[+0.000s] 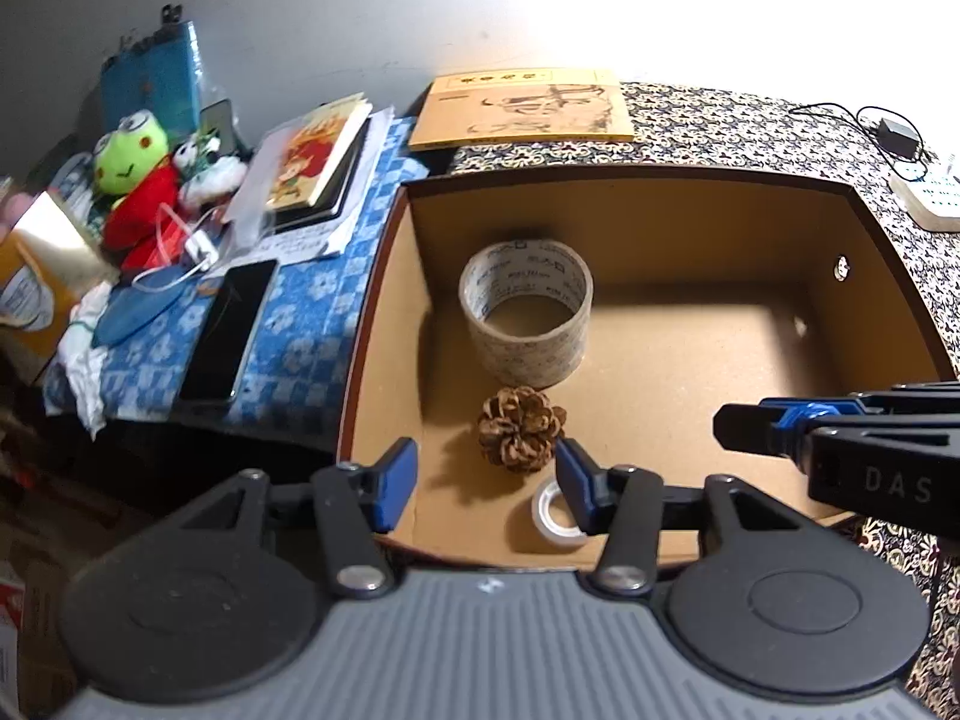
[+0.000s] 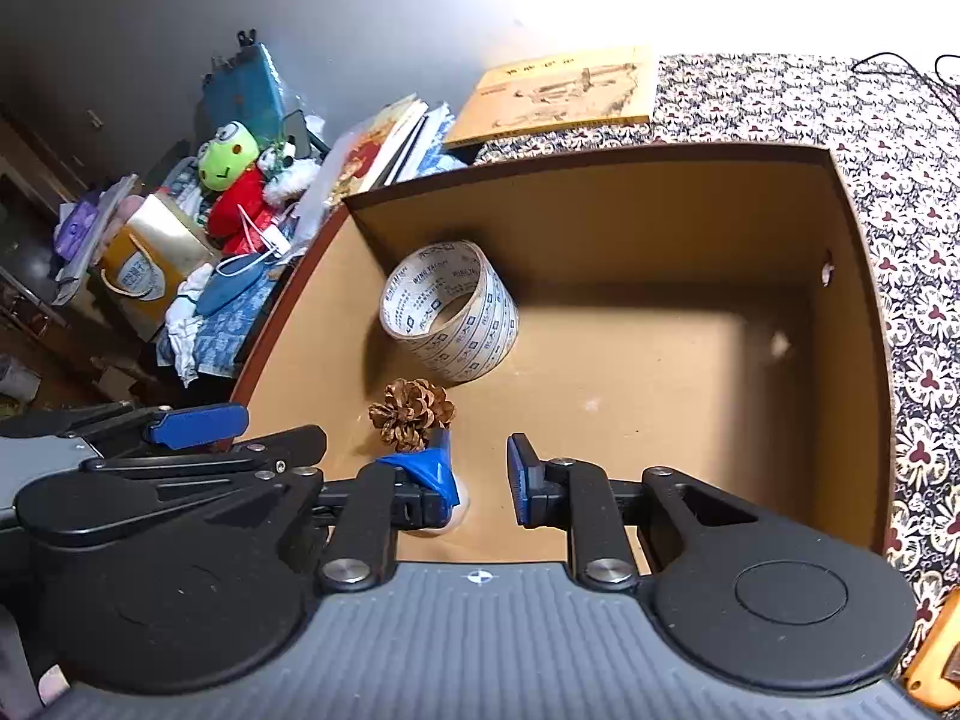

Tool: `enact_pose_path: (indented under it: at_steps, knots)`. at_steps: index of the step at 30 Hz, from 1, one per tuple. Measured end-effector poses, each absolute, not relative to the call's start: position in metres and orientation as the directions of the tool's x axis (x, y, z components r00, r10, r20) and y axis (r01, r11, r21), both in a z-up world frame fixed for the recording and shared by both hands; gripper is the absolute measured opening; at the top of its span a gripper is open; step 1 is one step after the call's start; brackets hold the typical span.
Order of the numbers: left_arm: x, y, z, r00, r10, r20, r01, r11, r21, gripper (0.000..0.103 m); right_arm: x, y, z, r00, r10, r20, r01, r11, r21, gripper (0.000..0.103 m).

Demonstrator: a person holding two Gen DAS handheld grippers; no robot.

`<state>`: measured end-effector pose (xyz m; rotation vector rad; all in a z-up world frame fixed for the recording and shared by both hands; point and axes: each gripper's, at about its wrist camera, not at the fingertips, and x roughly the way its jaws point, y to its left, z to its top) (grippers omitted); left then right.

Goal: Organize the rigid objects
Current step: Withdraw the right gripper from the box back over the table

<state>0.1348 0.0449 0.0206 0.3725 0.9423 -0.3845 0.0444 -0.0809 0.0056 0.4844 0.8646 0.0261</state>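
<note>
An open cardboard box [image 1: 660,228] [image 2: 600,222] stands on a patterned cloth. Inside it, near the left wall, stands a large roll of packing tape [image 1: 527,312] [image 2: 450,312]. A brown pine cone [image 1: 521,429] [image 2: 411,414] lies in front of the roll, and a small clear tape roll [image 1: 558,516] sits by the near wall. My left gripper [image 1: 486,480] is open above the box's near-left corner, its fingers either side of the pine cone from above. My right gripper [image 2: 480,477] hovers open and empty just right of the cone; its left finger hides most of the small roll.
A yellow book [image 1: 522,108] lies behind the box. To the left, a blue checked cloth holds a black phone [image 1: 225,330], stacked books [image 1: 318,156], a frog plush [image 1: 129,156] and cables. A charger [image 1: 897,138] and white device [image 1: 930,198] sit far right.
</note>
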Motion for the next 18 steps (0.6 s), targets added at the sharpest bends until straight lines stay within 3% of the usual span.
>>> enact_pose_path:
  at_steps: [18]
  knots:
    - [0.078,0.040,0.033,0.576,-0.061,-0.815,0.362,0.913,0.187,0.055,-0.018,-0.083,0.023,0.805,0.194,-0.561,0.064,0.911,0.408,0.002]
